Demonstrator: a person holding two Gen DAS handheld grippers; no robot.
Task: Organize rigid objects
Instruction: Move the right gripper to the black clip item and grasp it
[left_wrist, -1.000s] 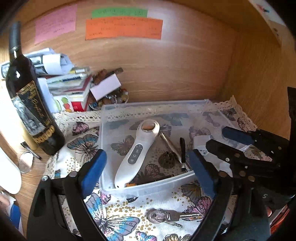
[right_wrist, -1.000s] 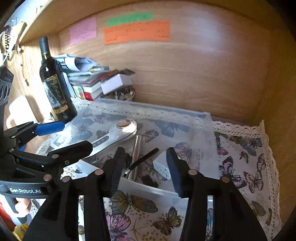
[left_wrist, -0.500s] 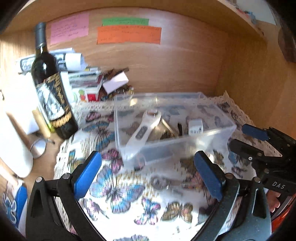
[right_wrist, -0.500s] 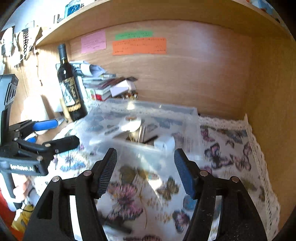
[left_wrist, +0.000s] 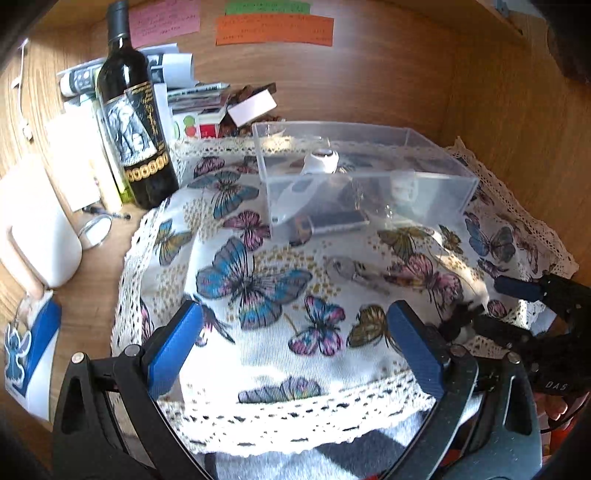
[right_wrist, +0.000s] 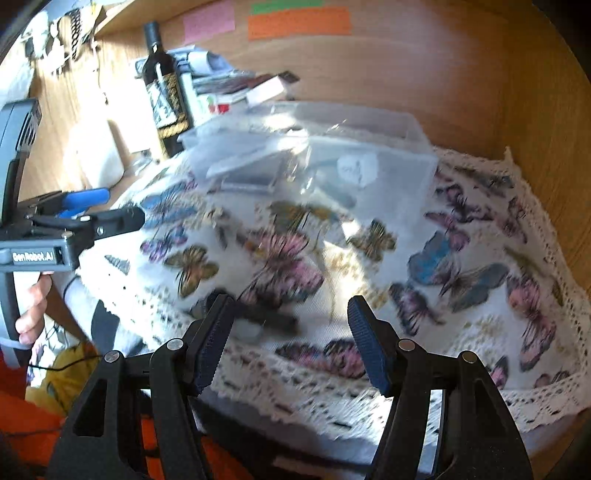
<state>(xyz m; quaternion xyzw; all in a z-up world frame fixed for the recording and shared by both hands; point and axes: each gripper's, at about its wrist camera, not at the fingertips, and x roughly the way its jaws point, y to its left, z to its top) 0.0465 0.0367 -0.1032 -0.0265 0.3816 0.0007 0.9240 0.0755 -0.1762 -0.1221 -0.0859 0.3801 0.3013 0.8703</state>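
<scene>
Wine bottle (left_wrist: 138, 122) upright beside butterfly cloth (left_wrist: 258, 280); paper stack (left_wrist: 184, 88) behind.

My left gripper (right_wrist: 101, 210) carries "GenRobot.AI" on its grey body, and my right gripper (left_wrist: 491, 306) shows "DAS" in white. The sticky notes (left_wrist: 274, 28) and wine bottle (left_wrist: 136, 122) label look written on, but too blurred to read.

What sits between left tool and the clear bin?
In the left wrist view, only a key bunch on the butterfly cloth lies between the left tool and the clear bin.

Left gripper (left_wrist: 291, 343) open above butterfly cloth (left_wrist: 258, 280); keys (left_wrist: 351, 269) before clear box (left_wrist: 362, 177).
</scene>
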